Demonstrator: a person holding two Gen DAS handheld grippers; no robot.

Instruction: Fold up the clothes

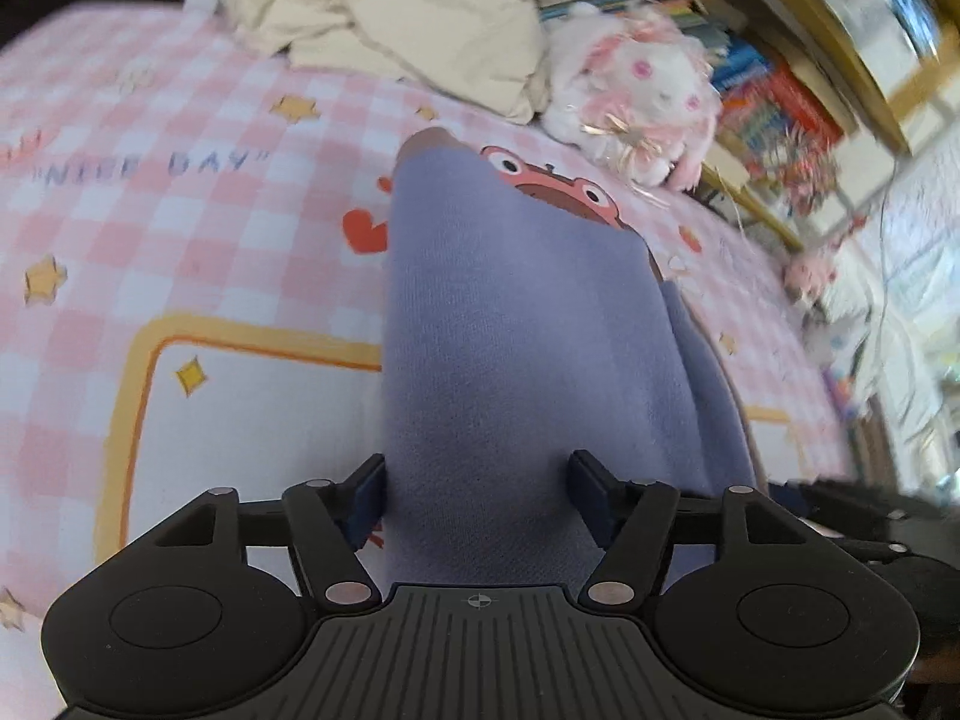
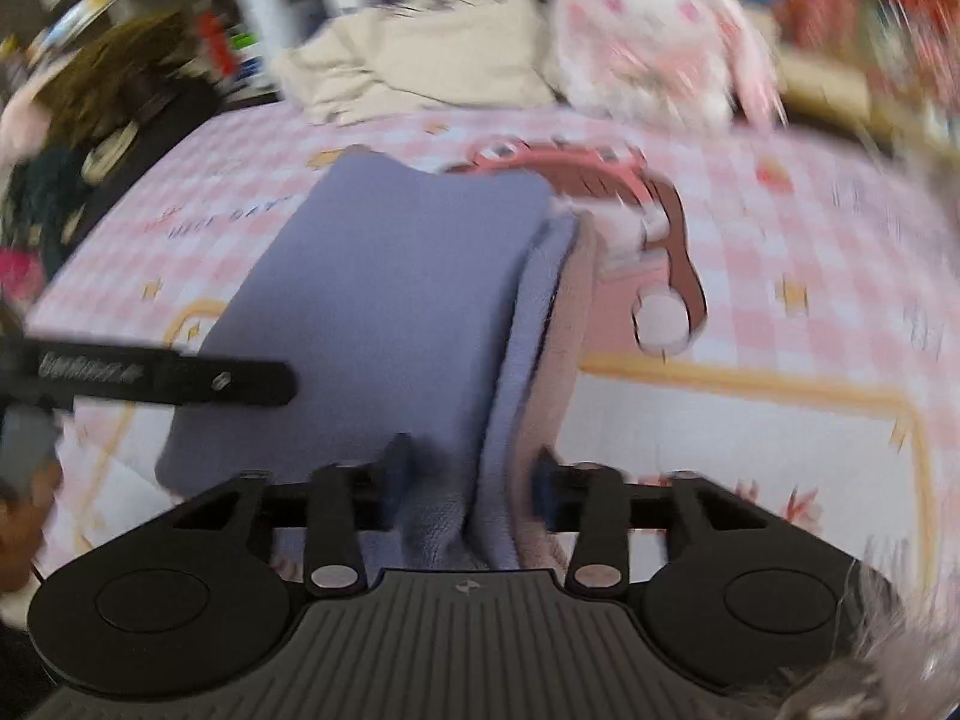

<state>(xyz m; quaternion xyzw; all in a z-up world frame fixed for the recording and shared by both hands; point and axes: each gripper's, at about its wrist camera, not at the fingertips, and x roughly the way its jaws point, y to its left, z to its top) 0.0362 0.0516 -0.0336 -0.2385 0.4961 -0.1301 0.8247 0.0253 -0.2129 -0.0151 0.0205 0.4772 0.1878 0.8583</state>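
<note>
- The purple garment (image 1: 516, 324) is a soft, matt knit with a fine, slightly fuzzy weave; its turned edge (image 2: 528, 360) shows a fleecy, paler pinkish inside.
- The bedsheet (image 1: 180, 228) is smooth printed cloth, matt, in pink and white check.
- The left gripper (image 1: 477, 483) is matt black plastic with a ribbed base and dull metal pivot pins; the right gripper (image 2: 471, 474) looks the same.
- The plush toy (image 1: 636, 90) is fluffy, long-piled fabric.
- The cream garment (image 1: 408, 18) is plain matt cloth, creased.
- The shelf frame (image 1: 798, 18) looks like smooth pale wood.
</note>
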